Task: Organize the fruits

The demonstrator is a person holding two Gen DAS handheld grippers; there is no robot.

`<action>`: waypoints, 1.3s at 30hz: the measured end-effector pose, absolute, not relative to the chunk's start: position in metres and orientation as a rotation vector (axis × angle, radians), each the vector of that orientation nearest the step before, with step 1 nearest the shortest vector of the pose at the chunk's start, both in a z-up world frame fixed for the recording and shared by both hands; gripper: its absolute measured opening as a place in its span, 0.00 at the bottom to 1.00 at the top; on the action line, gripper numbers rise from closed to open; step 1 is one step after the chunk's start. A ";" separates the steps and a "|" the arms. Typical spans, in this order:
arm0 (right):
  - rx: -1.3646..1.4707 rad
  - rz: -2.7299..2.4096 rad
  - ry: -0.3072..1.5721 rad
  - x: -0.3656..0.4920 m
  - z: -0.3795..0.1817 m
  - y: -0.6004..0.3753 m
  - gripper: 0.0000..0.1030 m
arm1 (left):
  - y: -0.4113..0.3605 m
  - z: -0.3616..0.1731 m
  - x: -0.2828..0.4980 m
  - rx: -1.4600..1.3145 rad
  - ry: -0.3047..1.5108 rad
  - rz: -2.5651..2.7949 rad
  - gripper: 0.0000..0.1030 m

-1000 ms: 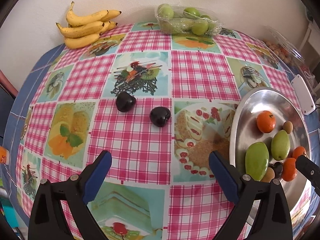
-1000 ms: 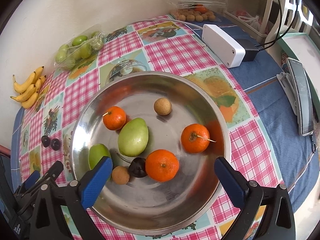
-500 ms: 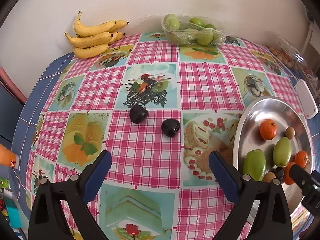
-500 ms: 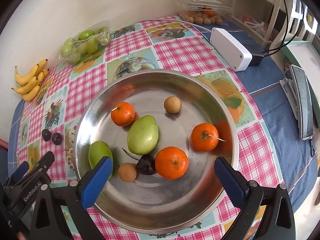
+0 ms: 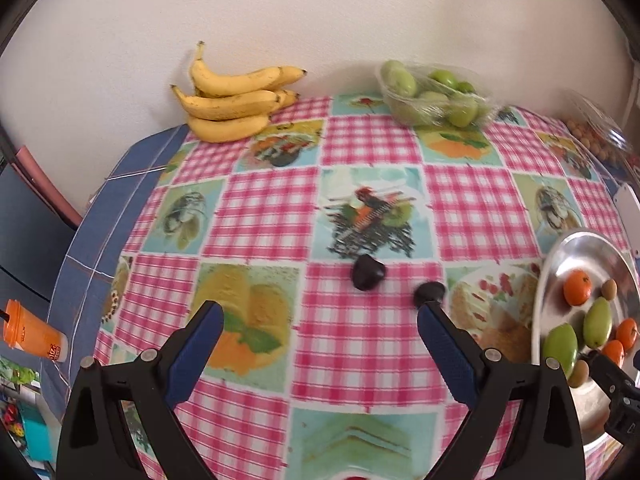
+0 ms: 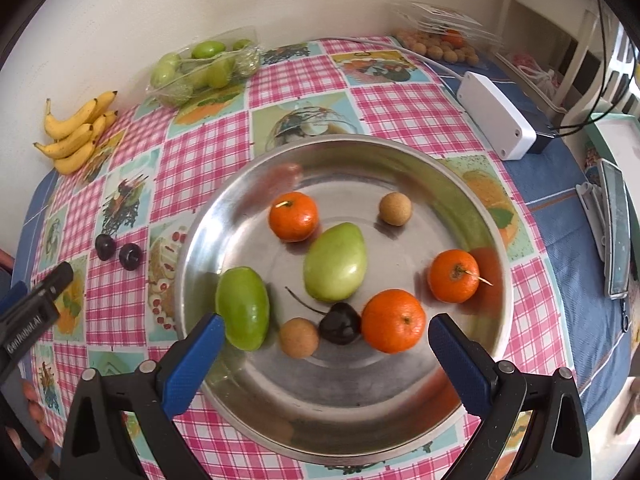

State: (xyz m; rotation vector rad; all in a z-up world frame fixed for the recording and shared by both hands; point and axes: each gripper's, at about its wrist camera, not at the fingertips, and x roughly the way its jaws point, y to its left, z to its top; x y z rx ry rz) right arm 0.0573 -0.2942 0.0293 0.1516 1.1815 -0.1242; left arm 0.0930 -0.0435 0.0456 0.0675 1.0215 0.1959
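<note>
**Two dark fruits still outside the bowl**

The left gripper (image 5: 316,320), jaws spread and empty, has drawn back from two dark fruits (image 5: 368,273) on open tablecloth (image 5: 256,208). Right, the steel bowl (image 6: 400,400) holds the rest beneath the released, empty right gripper (image 6: 322,338), now nearer.

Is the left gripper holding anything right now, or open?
Open and empty. The left gripper has its blue pads spread wide, nothing between them; the two dark cherries lie on the tablecloth ahead.
</note>
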 end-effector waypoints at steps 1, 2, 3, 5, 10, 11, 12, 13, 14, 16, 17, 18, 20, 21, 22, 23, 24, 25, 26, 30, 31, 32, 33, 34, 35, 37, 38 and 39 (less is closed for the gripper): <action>0.147 -0.119 1.177 0.058 0.030 -0.291 1.00 | -0.035 0.047 0.093 0.054 1.015 0.201 0.95; 0.143 -0.117 1.169 0.058 0.031 -0.288 1.00 | -0.028 0.048 0.093 0.039 1.010 0.205 0.95; 0.141 -0.116 1.162 0.058 0.033 -0.285 1.00 | -0.021 0.049 0.093 0.027 1.006 0.206 0.95; 0.140 -0.104 1.146 0.060 0.036 -0.278 1.00 | -0.008 0.049 0.092 0.011 1.000 0.217 0.95; 0.125 -0.034 1.130 0.065 0.038 -0.250 1.00 | 0.020 0.042 0.094 0.008 1.024 0.302 0.95; 0.118 -0.020 1.129 0.065 0.038 -0.243 1.00 | 0.024 0.041 0.094 0.013 1.026 0.319 0.95; 0.111 -0.001 1.129 0.067 0.038 -0.234 1.00 | 0.028 0.041 0.094 0.012 1.028 0.328 0.95; 0.109 0.017 1.128 0.067 0.037 -0.227 1.00 | 0.032 0.040 0.094 0.006 1.030 0.334 0.95; 0.109 0.030 1.126 0.067 0.037 -0.220 1.00 | 0.037 0.040 0.094 -0.002 1.033 0.340 0.95; 0.106 0.057 1.117 0.070 0.038 -0.206 1.00 | 0.045 0.039 0.093 -0.029 1.037 0.348 0.95; 0.106 0.067 1.112 0.070 0.038 -0.200 1.00 | 0.048 0.039 0.092 -0.044 1.033 0.349 0.95; 0.109 0.078 1.108 0.071 0.038 -0.195 1.00 | 0.050 0.039 0.091 -0.061 1.025 0.346 0.95; 0.127 0.115 1.103 0.074 0.038 -0.184 1.00 | 0.055 0.039 0.090 -0.090 1.016 0.337 0.95; 0.133 0.130 1.101 0.076 0.037 -0.180 1.00 | 0.056 0.038 0.090 -0.098 1.019 0.336 0.95; 0.137 0.145 1.100 0.078 0.036 -0.175 1.00 | 0.056 0.038 0.091 -0.102 1.022 0.335 0.95; 0.139 0.155 1.099 0.080 0.035 -0.172 1.00 | 0.057 0.037 0.092 -0.109 1.025 0.331 0.95; 0.141 0.163 1.096 0.081 0.035 -0.169 1.00 | 0.057 0.036 0.093 -0.118 1.028 0.326 0.95; 0.146 0.173 1.093 0.083 0.034 -0.167 1.00 | 0.058 0.035 0.094 -0.132 1.031 0.317 0.95; 0.155 0.184 1.090 0.085 0.033 -0.165 1.00 | 0.058 0.034 0.094 -0.157 1.033 0.302 0.95; 0.166 0.212 1.087 0.091 0.031 -0.159 1.00 | 0.061 0.029 0.098 -0.230 1.046 0.262 0.95; 0.166 0.215 1.087 0.092 0.030 -0.158 1.00 | 0.060 0.027 0.099 -0.224 1.051 0.266 0.95; 0.166 0.217 1.087 0.093 0.029 -0.158 1.00 | 0.060 0.025 0.101 -0.219 1.057 0.270 0.95; 0.166 0.218 1.087 0.096 0.029 -0.157 1.00 | 0.059 0.023 0.102 -0.220 1.061 0.271 0.95; 0.167 0.219 1.087 0.098 0.028 -0.156 1.00 | 0.060 0.022 0.102 -0.224 1.065 0.270 0.95; 0.167 0.219 1.088 0.100 0.026 -0.156 1.00 | 0.060 0.020 0.104 -0.229 1.071 0.269 0.95; 0.164 0.216 1.092 0.104 0.023 -0.155 1.00 | 0.060 0.019 0.106 -0.236 1.074 0.268 0.95; 0.163 0.214 1.095 0.106 0.022 -0.155 1.00 | 0.060 0.018 0.107 -0.244 1.074 0.262 0.95; 0.162 0.215 1.099 0.108 0.020 -0.155 1.00 | 0.059 0.017 0.108 -0.247 1.074 0.255 0.95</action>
